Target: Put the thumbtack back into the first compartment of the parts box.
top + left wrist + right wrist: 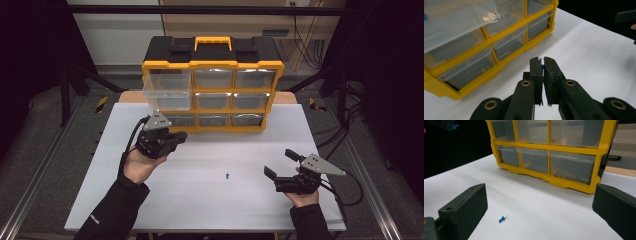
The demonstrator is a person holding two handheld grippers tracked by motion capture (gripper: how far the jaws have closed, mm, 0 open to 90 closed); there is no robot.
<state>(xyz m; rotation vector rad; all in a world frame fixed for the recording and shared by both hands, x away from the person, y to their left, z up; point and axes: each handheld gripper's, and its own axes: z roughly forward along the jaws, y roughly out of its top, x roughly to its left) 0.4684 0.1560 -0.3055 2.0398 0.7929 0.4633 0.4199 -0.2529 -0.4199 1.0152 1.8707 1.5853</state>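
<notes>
While two blue pins showed, the left gripper [543, 65] clenched one pin [542, 67]; the right gripper [280, 164] gaped near the other [502, 219].

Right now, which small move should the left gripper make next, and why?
Probably lift the left gripper toward the pulled-out top-left drawer of the organizer. Its jaws are shut on a blue pushpin, and that drawer stands open. A second pushpin lies on the table.

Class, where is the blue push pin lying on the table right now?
In the high view the blue push pin lies on the white table, left of the open right gripper, in front of the organizer.
</notes>
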